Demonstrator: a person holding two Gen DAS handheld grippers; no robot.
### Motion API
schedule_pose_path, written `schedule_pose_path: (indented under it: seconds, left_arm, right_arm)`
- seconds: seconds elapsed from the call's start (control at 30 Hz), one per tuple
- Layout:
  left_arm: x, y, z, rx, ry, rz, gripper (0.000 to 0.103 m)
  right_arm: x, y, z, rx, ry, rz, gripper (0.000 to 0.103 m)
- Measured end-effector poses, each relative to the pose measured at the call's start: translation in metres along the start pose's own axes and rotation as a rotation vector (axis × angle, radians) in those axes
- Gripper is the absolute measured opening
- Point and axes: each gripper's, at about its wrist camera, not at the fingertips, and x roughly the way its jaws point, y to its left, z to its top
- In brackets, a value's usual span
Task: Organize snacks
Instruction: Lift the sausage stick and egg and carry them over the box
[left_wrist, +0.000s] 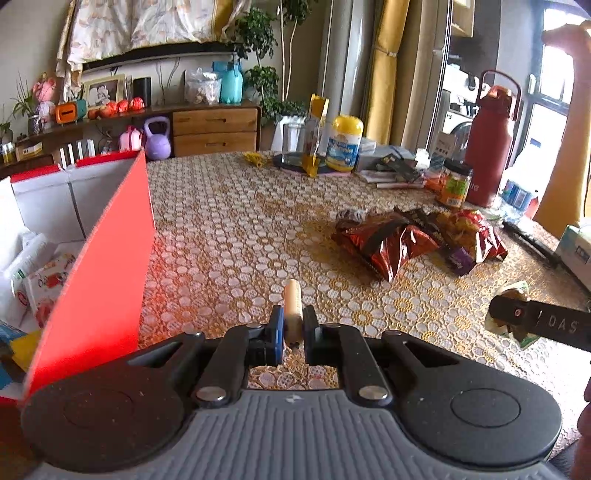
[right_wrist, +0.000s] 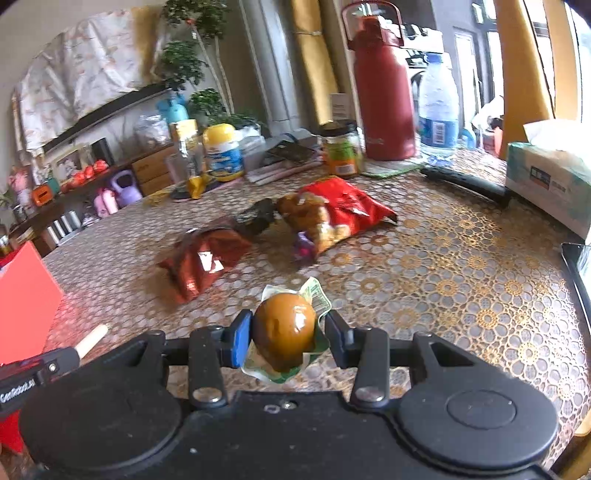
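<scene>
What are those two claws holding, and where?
Left gripper pinches a pale snack stick near its lower end; right gripper clamps a wrapped brown egg across its middle.

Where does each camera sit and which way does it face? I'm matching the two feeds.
Left wrist: on the left gripper, facing the table and red box; fingers pinch a pale stick snack.
Right wrist: on the right gripper, facing the table; fingers hold a packaged brown egg.
Shared: snack bags, red flask.

The left gripper (left_wrist: 293, 326) pinches a pale stick, perhaps a sausage (left_wrist: 292, 306), beside the red box (left_wrist: 107, 236).
</scene>
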Motion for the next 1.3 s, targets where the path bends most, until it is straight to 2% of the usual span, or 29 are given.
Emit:
schedule_pose_path:
  seconds: [0.27,0.6,1.3]
  left_arm:
    - [-0.031,0.007,0.013,-0.02,-0.066,-0.025,0.01]
    - [-0.073,0.031,0.03,-0.063,-0.149,-0.009,0.01]
    - [-0.122,0.121,0.033,-0.193,-0.222,0.13,0.01]
  right_arm:
    - [-0.024,0.023,0.005,-0.037,-0.035,0.055,0.041]
    - [-0.055,0.057,0.016,-0.092,-0.093,0.139,0.041]
    - [-0.077,0.166,0.012,-0.269,-0.098,0.337,0.041]
